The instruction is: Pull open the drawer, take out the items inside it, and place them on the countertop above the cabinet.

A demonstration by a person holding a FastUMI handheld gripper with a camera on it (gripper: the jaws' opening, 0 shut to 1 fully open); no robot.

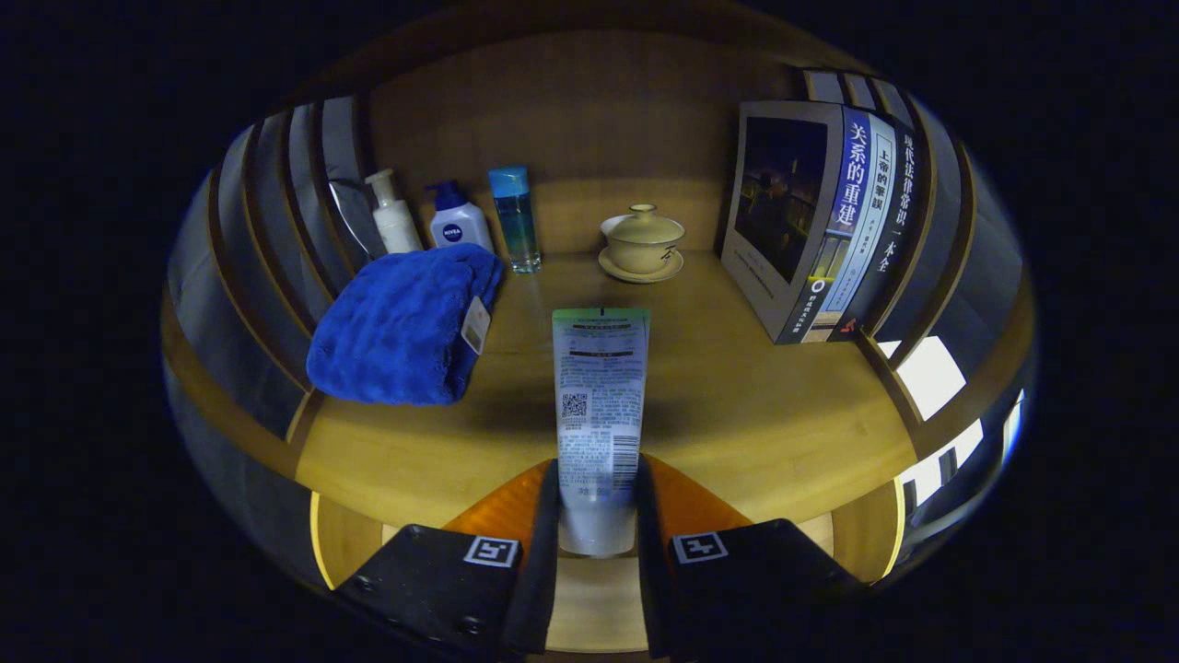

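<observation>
while a white tube [600, 405] is clamped at its lower end between both fingers of the gripper [597, 516] above the wooden countertop [737, 414], a slip or swing is risked, judging by the low hold, toward the blue towel [401, 327] just beside it

We look forward along the tool [597, 516] | low and close over the table [755, 414] | facing the back wall.
</observation>
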